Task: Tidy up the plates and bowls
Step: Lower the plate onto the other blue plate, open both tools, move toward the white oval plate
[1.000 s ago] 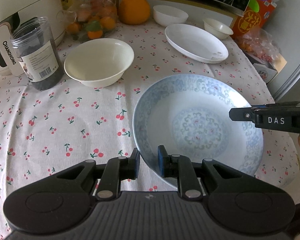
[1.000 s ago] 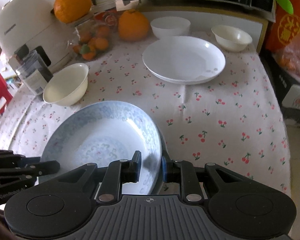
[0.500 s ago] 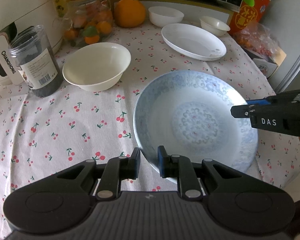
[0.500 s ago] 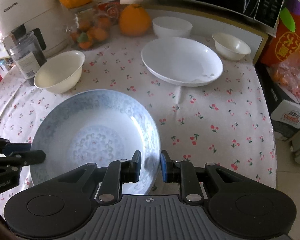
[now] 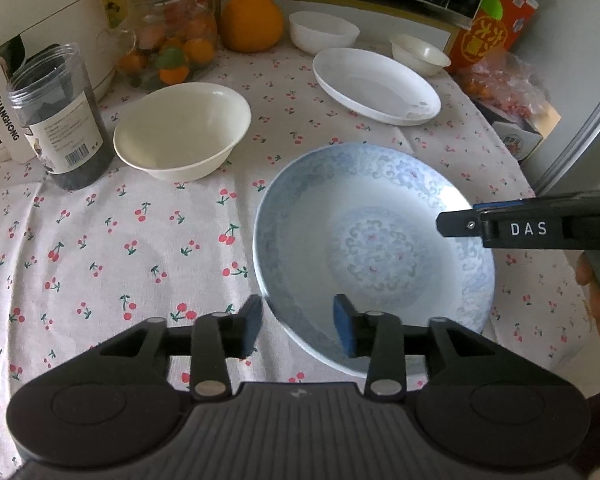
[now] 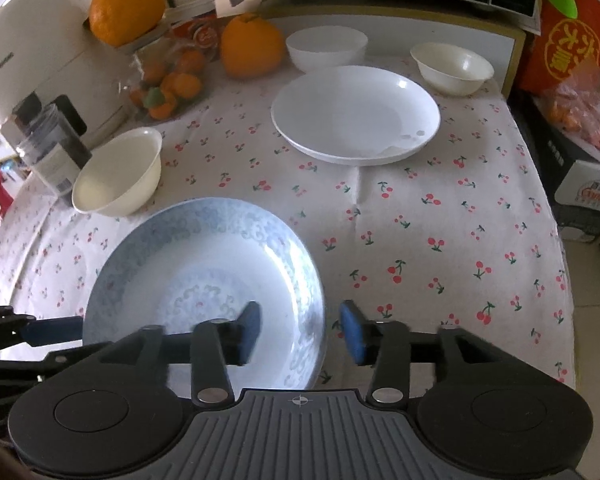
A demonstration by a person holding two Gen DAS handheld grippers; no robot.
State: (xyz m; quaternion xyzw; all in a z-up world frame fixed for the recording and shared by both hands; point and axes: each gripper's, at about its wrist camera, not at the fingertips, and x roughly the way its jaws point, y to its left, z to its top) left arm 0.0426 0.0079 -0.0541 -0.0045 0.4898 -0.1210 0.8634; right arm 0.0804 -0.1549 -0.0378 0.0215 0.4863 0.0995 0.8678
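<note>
Table under a cherry-print cloth [image 6: 440,216], white with small red cherries, fills both views; white appliance [image 6: 40,60] at the far left corner, an orange [image 6: 126,2] perched on top of it.

Blue-patterned plate [image 5: 374,248] lies flat on the cloth at the near edge of the table, nearest both grippers; largest dish in view; the cream bowl sits just beyond its far-left rim, apart from it.

Plain white plate [image 6: 356,114] toward the far side, well apart from the patterned one; a white bowl [image 6: 326,48] and a small cream bowl [image 6: 452,66] stand behind it near the back edge.

Cream bowl [image 5: 182,130] upright on the left, beside a dark jar with a paper label [image 5: 60,116]; glass jar of small oranges [image 5: 170,36] behind; second large orange [image 6: 252,44] on the cloth beside the white bowl.

Left gripper [image 5: 296,326] straddles the plate's near-left rim, jaws opening; rim between the pads, a clear gap either side, nothing gripped.

Right gripper [image 6: 298,330] straddles the plate's near-right rim, jaws opening; one pad over the plate's inside, the other outside over the cloth, pads not touching the rim; nothing gripped.
</note>
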